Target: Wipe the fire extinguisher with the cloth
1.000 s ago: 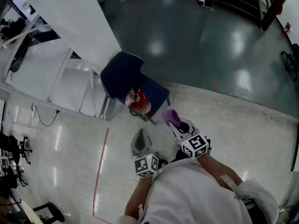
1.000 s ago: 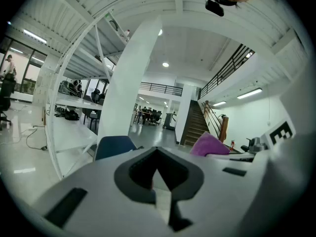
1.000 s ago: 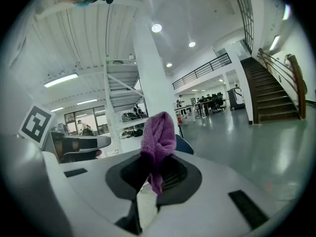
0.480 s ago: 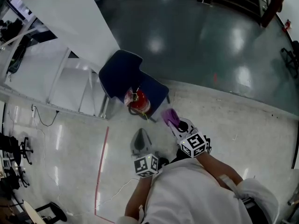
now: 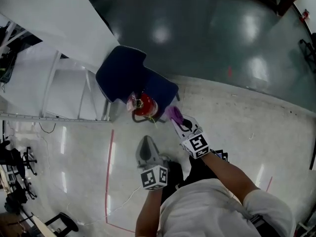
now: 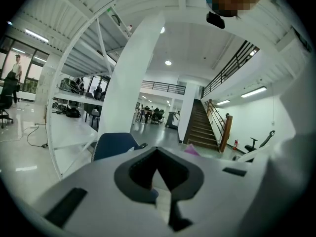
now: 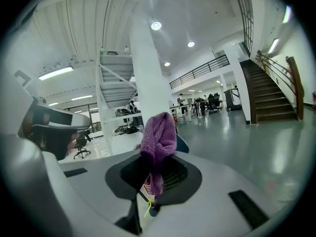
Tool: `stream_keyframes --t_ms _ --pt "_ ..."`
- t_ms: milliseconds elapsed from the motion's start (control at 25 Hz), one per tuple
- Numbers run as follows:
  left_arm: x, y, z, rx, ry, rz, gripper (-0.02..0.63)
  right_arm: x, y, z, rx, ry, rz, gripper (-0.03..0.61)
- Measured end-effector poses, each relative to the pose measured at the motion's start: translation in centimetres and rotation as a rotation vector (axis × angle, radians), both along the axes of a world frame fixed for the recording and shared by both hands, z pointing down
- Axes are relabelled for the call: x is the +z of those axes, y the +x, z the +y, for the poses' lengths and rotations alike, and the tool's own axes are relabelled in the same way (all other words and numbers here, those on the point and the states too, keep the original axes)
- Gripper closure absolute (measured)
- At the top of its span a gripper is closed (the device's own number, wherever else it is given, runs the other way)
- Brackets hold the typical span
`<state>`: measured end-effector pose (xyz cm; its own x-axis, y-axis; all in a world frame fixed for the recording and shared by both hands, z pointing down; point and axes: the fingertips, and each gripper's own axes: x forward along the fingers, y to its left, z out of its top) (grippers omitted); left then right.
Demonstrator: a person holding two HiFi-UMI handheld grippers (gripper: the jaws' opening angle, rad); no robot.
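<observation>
A red fire extinguisher (image 5: 144,106) stands on the pale floor against a blue chair (image 5: 123,78). My right gripper (image 5: 176,118) is shut on a purple cloth (image 5: 174,114), which hangs just right of the extinguisher, close to it. In the right gripper view the cloth (image 7: 158,139) fills the middle of the gripper (image 7: 153,181) and hides most of the extinguisher. My left gripper (image 5: 146,141) is shut with nothing in it and sits lower, just in front of the extinguisher. In the left gripper view the gripper (image 6: 170,201) points at the chair (image 6: 113,144).
A broad white column (image 5: 54,19) and a white frame (image 5: 64,90) stand left of the chair. A red tape line (image 5: 108,172) and a thin cable (image 5: 123,201) run over the pale floor. Dark glossy floor (image 5: 222,33) lies beyond. A staircase (image 7: 269,90) rises at the right.
My right arm has stretched forward and carried the purple cloth closer to the extinguisher. The head view has shifted a little. The left gripper has hardly moved.
</observation>
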<state>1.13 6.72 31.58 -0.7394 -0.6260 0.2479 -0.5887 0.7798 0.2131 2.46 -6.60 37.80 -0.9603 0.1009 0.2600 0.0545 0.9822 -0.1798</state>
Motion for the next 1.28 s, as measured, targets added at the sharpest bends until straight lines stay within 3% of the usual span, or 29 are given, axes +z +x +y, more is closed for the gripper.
stream_keyframes --t_ms 240,520,960,1280 --pt "2.8 -1.4 -0.8 -0.007 -0.009 0.008 0.609 6.5 -5.5 -0.7 0.042 0.016 0.025 0.529" --pt "5.1 -3.1 -1.1 -0.015 0.009 0.018 0.609 11.3 -10.1 1.8 -0.05 0.114 0.044 0.528" --pt "7.1 -2.7 -0.3 0.027 0.013 0.083 0.609 18.2 -11.5 4.5 -0.182 0.275 0.109 0.528" --pt "10.2 -3.3 -0.8 0.031 0.056 0.095 0.609 23.7 -12.7 3.2 -0.173 0.23 0.125 0.528"
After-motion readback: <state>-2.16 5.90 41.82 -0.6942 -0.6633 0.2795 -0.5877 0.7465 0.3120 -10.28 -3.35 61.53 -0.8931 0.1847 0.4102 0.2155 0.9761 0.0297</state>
